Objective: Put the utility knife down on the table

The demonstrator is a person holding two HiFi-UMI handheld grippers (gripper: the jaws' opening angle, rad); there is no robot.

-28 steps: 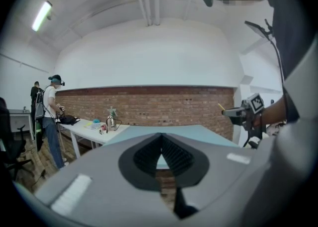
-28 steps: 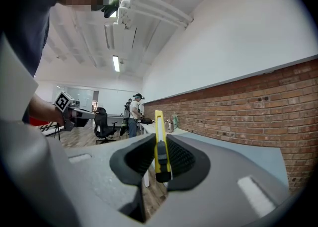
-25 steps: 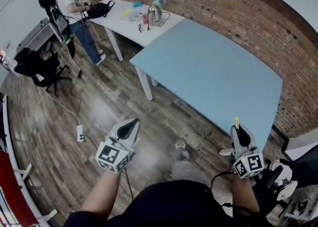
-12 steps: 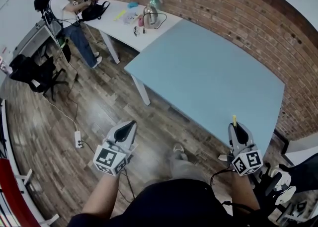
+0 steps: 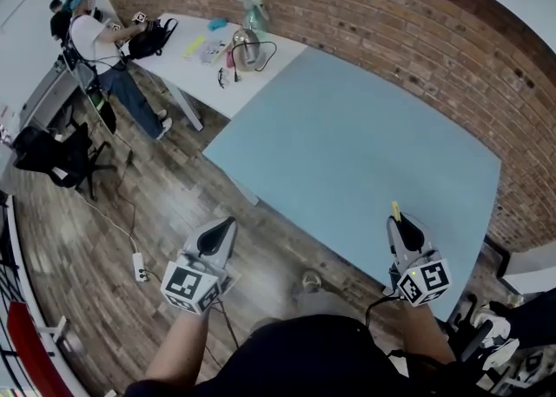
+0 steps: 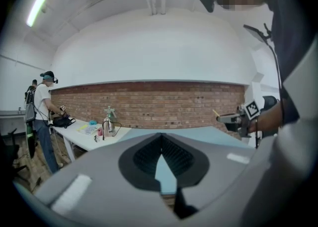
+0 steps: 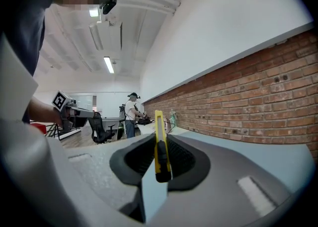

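Note:
My right gripper (image 5: 398,225) is shut on a yellow utility knife (image 5: 395,211), which stands upright between the jaws, tip pointing away from me. In the right gripper view the knife (image 7: 159,139) is clamped in the right gripper (image 7: 160,147) with its black slider showing. It hangs just over the near edge of the light blue table (image 5: 365,135). My left gripper (image 5: 226,225) is held over the wooden floor, short of the table's left edge. In the left gripper view the left gripper (image 6: 161,141) is shut on nothing and looks across the table (image 6: 198,134).
A brick wall (image 5: 408,30) runs behind the table. A white table (image 5: 195,61) at the back left carries a spray bottle (image 5: 253,6), a metal kettle (image 5: 244,46) and a bag. A person (image 5: 91,43) stands there beside a black chair (image 5: 52,156). A power strip (image 5: 139,267) lies on the floor.
I have moved closer to the blue table. Both grippers went forward with me, and the right one with the knife now reaches over the table's near edge.

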